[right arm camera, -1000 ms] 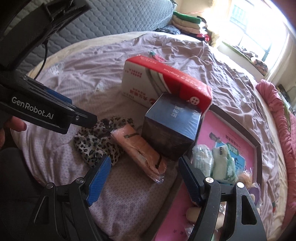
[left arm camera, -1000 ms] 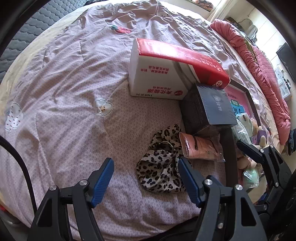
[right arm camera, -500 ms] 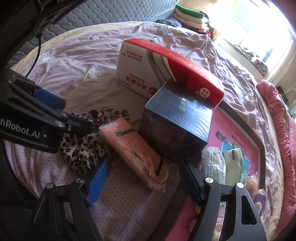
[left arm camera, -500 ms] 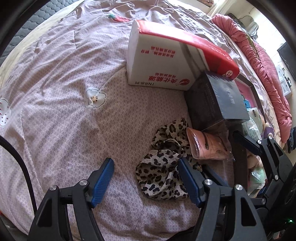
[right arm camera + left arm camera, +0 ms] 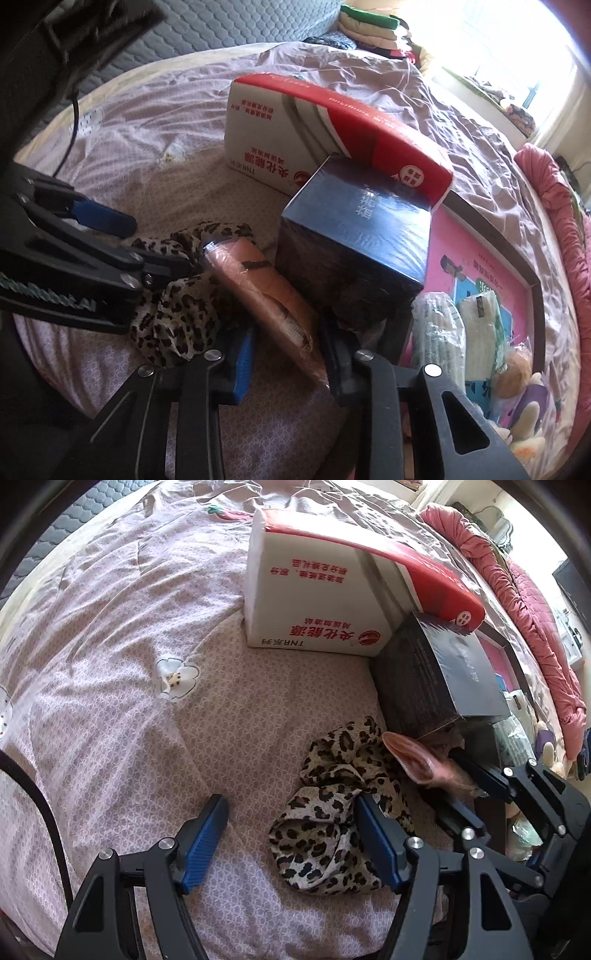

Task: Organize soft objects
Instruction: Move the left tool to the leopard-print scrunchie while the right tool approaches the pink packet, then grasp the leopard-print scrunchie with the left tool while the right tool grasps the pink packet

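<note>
A leopard-print cloth lies crumpled on the purple bedsheet, also in the right wrist view. A pink soft item in clear wrap lies beside it against a dark box; its end shows in the left wrist view. My right gripper has closed around the near end of the pink pack, its fingers touching both sides. My left gripper is open, its right finger over the leopard cloth's edge.
A dark box and a red-and-white carton stand behind the soft items. A pink tray with a dark frame at the right holds wrapped soft packs and plush toys. Folded clothes lie far back.
Both grippers moved forward and down. The right gripper's fingers narrowed from wide open onto the pink pack. The left gripper stayed open and came closer to the leopard cloth.
</note>
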